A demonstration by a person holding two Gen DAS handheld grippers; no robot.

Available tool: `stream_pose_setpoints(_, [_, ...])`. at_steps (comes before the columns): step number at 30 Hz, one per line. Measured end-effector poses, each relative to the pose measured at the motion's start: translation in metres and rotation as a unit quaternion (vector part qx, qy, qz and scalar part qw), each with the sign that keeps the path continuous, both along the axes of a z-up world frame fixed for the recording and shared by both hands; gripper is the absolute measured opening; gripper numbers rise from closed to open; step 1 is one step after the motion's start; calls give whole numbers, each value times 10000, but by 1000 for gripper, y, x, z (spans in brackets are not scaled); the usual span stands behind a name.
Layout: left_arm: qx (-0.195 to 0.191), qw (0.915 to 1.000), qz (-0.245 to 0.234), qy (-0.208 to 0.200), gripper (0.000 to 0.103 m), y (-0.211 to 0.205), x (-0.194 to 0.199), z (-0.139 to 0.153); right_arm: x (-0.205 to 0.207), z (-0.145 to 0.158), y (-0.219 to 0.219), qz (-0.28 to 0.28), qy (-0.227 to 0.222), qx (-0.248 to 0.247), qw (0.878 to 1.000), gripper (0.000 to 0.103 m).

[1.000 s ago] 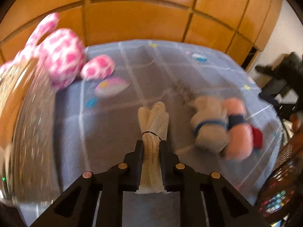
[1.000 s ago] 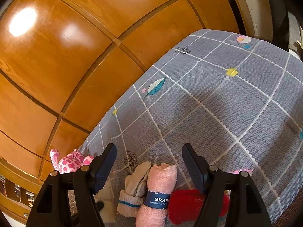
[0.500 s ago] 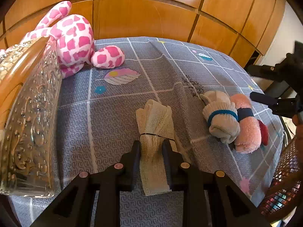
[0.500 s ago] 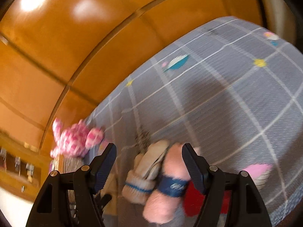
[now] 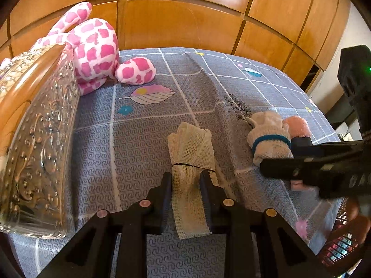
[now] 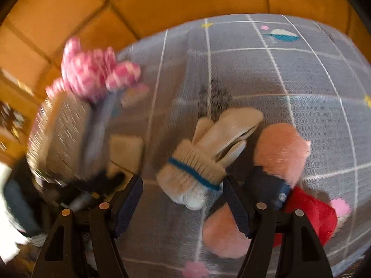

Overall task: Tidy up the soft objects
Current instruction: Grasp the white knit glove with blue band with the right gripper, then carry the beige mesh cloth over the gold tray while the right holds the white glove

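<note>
Glass tray (image 5: 39, 143) contents hidden, left tool (image 5: 187, 180) loosening around mesh cloth (image 5: 191, 162), right tool (image 6: 183, 199) wide

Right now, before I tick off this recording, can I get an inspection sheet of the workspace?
Surface: grey patterned bedspread, white grid lines, slightly creased.
Job's things: cream mesh cloth roll tied with a black band; beige knit gloves with a blue cuff stripe; pink fluffy roll with a dark label band; red plush item beside it.
Clutter: pink spotted plush toy; embossed clear tray at the left edge.
Grippers: left tongs have just been opening, the cloth roll between them; right tongs open over the gloves.
Cables: nothing seen.
Surroundings: wooden panel wall behind the bed.
</note>
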State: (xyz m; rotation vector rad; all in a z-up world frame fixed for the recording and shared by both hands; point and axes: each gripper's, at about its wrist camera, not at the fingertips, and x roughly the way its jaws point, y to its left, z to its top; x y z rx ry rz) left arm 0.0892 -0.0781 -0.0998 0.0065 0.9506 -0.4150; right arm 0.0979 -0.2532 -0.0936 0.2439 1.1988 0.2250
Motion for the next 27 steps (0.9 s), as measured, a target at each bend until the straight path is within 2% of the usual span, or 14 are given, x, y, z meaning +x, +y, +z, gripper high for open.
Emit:
stream_pose_setpoints(2, [-17,10000,11,-13,27,1,0,0,-1,-3,7,80,14,-181,9998,73])
stream_pose_setpoints(4, [-51,10000,19,-14,27,2,0,0,-1,-6,7,97,65,-104,9999,75])
stream_pose_setpoints(7, [-85,10000,42,-2,27,3,-1,0,3,-6,-6,-165,104,419,9989,75])
stream_pose_setpoints(8, [-85,10000,46,-7,27,3,0,0,4,-6,-15,-339,117,712,9968,75])
stream_pose_setpoints(11, [-59,10000,28,-25,27,3,-1,0,5,-7,-34,-725,133,1173,9904,75])
stream_pose_setpoints(12, [-44,10000,18,-22,27,3,-2,0,5,-7,-39,-840,105,1163,9896,70])
stream_pose_setpoints(13, [-23,10000,10,-24,25,2,-3,1,4,-4,-39,-908,90,967,9911,50])
stream_pose_setpoints(14, [4,10000,6,-42,24,1,-4,1,4,-5,-39,-940,131,668,9932,35])
stream_pose_setpoints(16, [89,9999,5,-95,24,-1,-6,2,3,-3,-36,-818,104,525,9952,33])
stream_pose_setpoints(18, [104,9999,15,-74,23,-3,-6,3,1,1,-22,-527,-19,93,9986,33])
stream_pose_setpoints(20, [56,10000,38,-10,21,0,-6,5,0,1,-13,-311,-33,-124,9994,34])
stream_pose_setpoints(27, [-153,9998,-75,-120,15,15,-28,26,-4,-3,-23,-332,79,-13,9994,36])
